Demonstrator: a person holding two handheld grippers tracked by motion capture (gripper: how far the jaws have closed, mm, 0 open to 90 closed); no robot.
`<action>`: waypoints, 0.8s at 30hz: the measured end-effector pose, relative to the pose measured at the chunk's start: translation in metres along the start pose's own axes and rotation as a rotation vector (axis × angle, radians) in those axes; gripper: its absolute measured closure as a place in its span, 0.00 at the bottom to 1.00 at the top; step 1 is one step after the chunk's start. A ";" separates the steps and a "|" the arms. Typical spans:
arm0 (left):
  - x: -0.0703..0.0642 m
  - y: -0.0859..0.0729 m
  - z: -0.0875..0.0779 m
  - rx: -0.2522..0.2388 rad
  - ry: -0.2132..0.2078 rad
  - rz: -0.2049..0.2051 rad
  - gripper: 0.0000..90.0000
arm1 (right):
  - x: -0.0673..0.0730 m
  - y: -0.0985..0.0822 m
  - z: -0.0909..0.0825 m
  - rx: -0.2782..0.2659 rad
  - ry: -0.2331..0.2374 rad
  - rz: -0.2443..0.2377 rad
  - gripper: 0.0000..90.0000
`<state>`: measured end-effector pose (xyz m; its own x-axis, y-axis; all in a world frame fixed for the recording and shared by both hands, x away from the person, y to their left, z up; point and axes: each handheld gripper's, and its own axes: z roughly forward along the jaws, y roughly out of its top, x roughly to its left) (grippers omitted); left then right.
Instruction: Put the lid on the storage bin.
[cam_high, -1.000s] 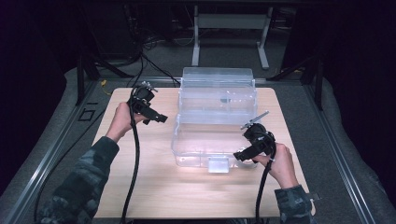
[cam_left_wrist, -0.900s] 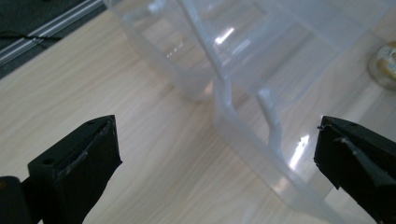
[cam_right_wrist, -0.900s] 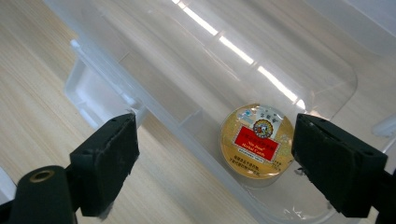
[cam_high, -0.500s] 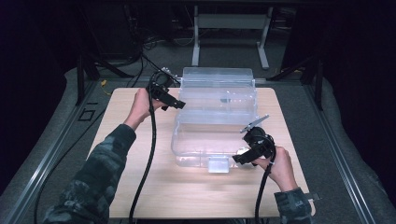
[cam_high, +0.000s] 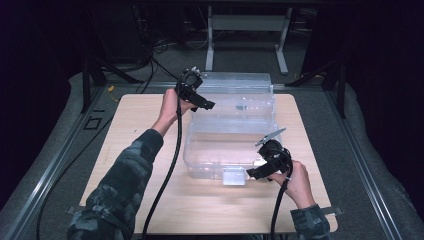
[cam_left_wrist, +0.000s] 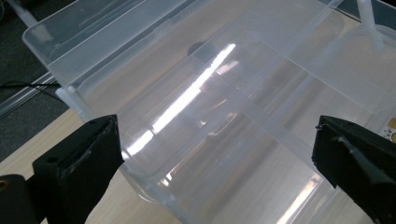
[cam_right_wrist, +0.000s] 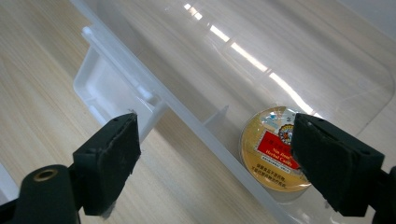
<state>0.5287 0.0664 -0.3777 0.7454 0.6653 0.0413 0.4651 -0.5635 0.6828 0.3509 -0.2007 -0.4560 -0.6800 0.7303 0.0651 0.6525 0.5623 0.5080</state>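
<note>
A clear plastic box (cam_high: 227, 145) stands mid-table with its clear lid (cam_high: 235, 90) lying open behind it. My left gripper (cam_high: 204, 103) hovers at the lid's left corner. In the left gripper view its jaws (cam_left_wrist: 215, 158) stand wide open over the lid's ribbed panel (cam_left_wrist: 187, 88), touching nothing. My right gripper (cam_high: 253, 173) is at the box's front right, open. In the right gripper view (cam_right_wrist: 215, 158) the box's front rim (cam_right_wrist: 187, 116) runs between the jaws without contact. A round gold tin with a red label (cam_right_wrist: 271, 149) lies inside the box. A white latch (cam_right_wrist: 109, 88) hangs from the front wall.
The box rests on a pale wooden tabletop (cam_high: 135, 150) with bare wood at the left and front. Grey padding (cam_high: 60, 145) surrounds the table. A metal stand (cam_high: 245, 30) and cables lie on the dark floor behind. Each gripper's cable trails back toward the person.
My left hand has swung right from the table's back left corner to the box's lid. The right gripper has stayed at the front right of the box.
</note>
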 end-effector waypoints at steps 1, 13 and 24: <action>-0.001 0.002 0.002 0.000 -0.006 0.005 0.02 | 0.000 0.000 0.001 0.002 -0.001 -0.002 0.17; -0.003 0.005 0.025 0.021 -0.021 0.012 0.18 | -0.001 -0.002 0.004 0.001 0.018 -0.003 0.18; -0.004 -0.004 0.032 0.021 0.023 0.040 0.61 | 0.000 -0.006 0.010 0.003 0.018 0.001 0.31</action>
<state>0.5391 0.0504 -0.4046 0.7526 0.6529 0.0855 0.4449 -0.5999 0.6650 0.3504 -0.2001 -0.4679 -0.6852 0.7238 0.0812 0.6542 0.5626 0.5054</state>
